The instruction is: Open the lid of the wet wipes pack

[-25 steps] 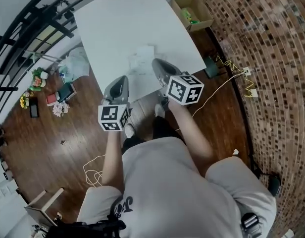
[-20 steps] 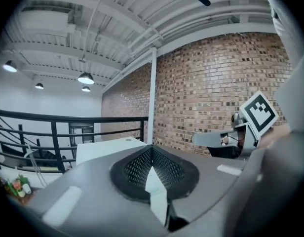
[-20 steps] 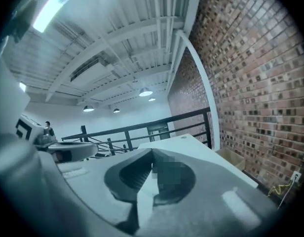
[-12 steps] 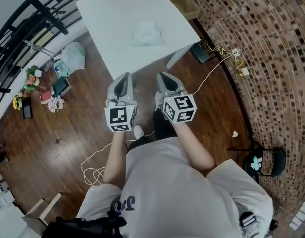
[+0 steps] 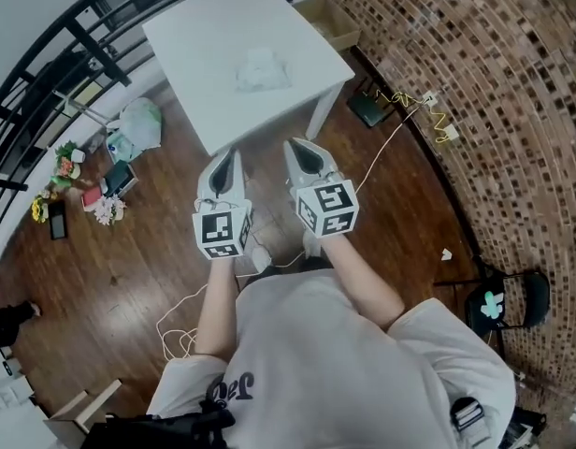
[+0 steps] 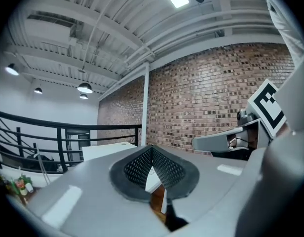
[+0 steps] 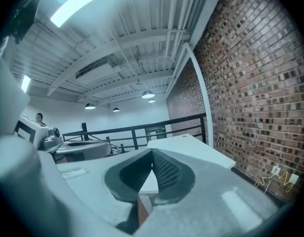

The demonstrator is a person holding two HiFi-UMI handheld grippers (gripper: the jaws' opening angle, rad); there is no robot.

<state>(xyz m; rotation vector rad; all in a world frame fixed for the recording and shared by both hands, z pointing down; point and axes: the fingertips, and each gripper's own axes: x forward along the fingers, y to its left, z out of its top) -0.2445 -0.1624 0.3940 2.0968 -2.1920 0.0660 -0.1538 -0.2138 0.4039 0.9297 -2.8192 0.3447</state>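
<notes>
Wooden floor (image 5: 110, 269), dark brown, with one white worktop (image 5: 204, 45) standing on it. All places below are given from that worktop.

1. Wet wipes pack (image 5: 263, 71). Pale and soft-looking. It lies on the worktop, right of the middle and nearer the front edge than the far one. Nothing touches it. It is too small to tell whether the lid is up or down.

2. Left hand-held gripper (image 5: 223, 160). It is off the worktop and over the floor, with its tip just short of the front corner, and it points roughly level towards the worktop. Its mesh pads (image 6: 137, 168) meet at the tip: closed, with nothing between them. A marker cube (image 5: 218, 232) sits at its rear end.

3. Right hand-held gripper (image 5: 300, 148). It is off the worktop, before the front edge, beside the left one and apart from it. Its pads (image 7: 165, 172) are pressed together at the tip and hold nothing.

4. Person (image 5: 335, 363). Grey top, standing before the front edge, well apart from the pack, with one gripper in each hand.

5. Surroundings:
- Brick wall (image 5: 475, 64), to the right.
- Black railing (image 6: 107, 127), to the left and behind.
- Open cardboard box (image 5: 330, 21), on the floor by the far right corner.
- Plastic bag (image 5: 143, 120), on the floor to the left.
- Yellow cable (image 5: 428, 110), on the floor to the right, near the wall.
- Dark chair (image 5: 512, 297), well off to the front right.
</notes>
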